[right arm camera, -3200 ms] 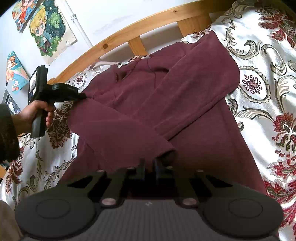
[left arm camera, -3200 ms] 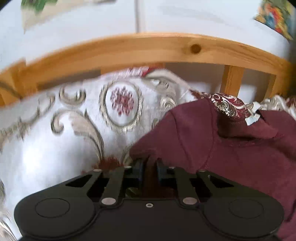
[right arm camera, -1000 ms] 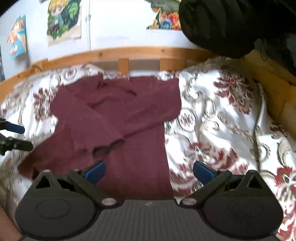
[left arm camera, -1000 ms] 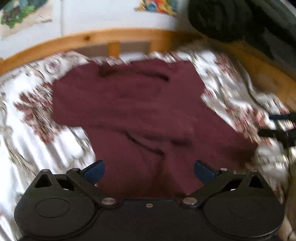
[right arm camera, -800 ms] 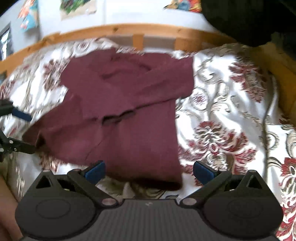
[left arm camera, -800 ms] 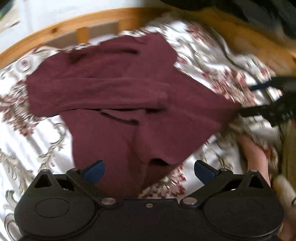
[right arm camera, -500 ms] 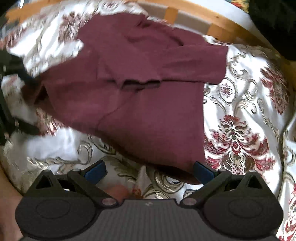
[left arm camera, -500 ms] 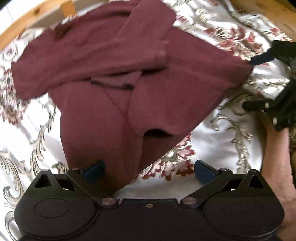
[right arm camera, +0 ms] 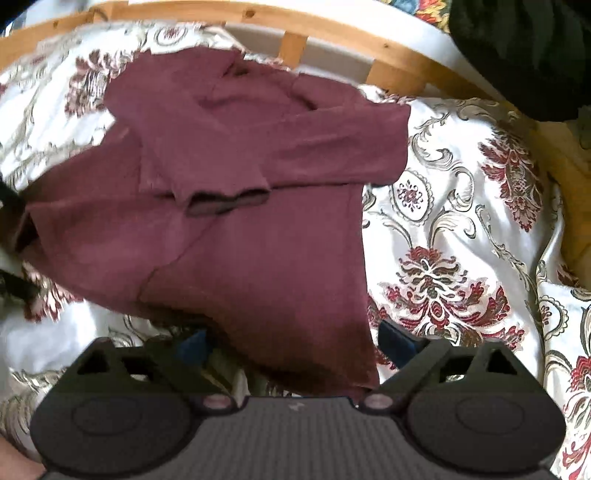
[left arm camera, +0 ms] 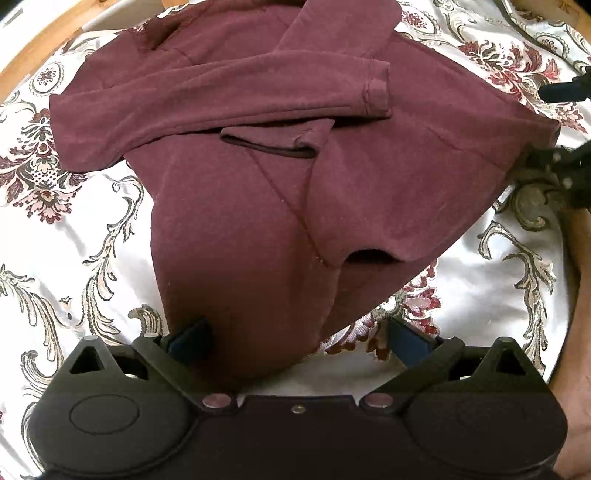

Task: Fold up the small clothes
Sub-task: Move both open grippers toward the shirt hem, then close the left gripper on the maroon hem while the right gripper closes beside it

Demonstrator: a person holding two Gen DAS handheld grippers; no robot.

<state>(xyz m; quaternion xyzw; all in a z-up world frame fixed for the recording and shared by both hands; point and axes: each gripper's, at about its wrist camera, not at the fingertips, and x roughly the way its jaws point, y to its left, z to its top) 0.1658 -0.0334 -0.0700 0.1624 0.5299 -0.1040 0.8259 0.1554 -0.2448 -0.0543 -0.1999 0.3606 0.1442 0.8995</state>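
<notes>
A maroon sweater (left arm camera: 236, 221) lies flat on the bedspread with both sleeves folded across its chest. My left gripper (left arm camera: 297, 338) is open, low over one bottom corner of the hem, which lies between its blue pads (left arm camera: 188, 334). My right gripper (right arm camera: 293, 343) straddles the other hem corner of the sweater (right arm camera: 266, 266). Its jaws are closing, with the cloth between them, and the pads (right arm camera: 395, 341) stand apart from it. In each wrist view the other gripper shows at the edge: the right gripper (left arm camera: 535, 127) and the left gripper (right arm camera: 14, 240).
A white bedspread (right arm camera: 461, 221) with red and gold flowers covers the bed. The wooden bed rail (right arm camera: 332, 29) curves along the far side. A dark bundle (right arm camera: 517, 48) sits at the top right. A person's forearm (left arm camera: 580, 295) runs down the right edge.
Both grippers have dropped and tipped down toward the sweater's bottom hem. Its two corners now lie between the jaws. The right jaws look slightly narrower.
</notes>
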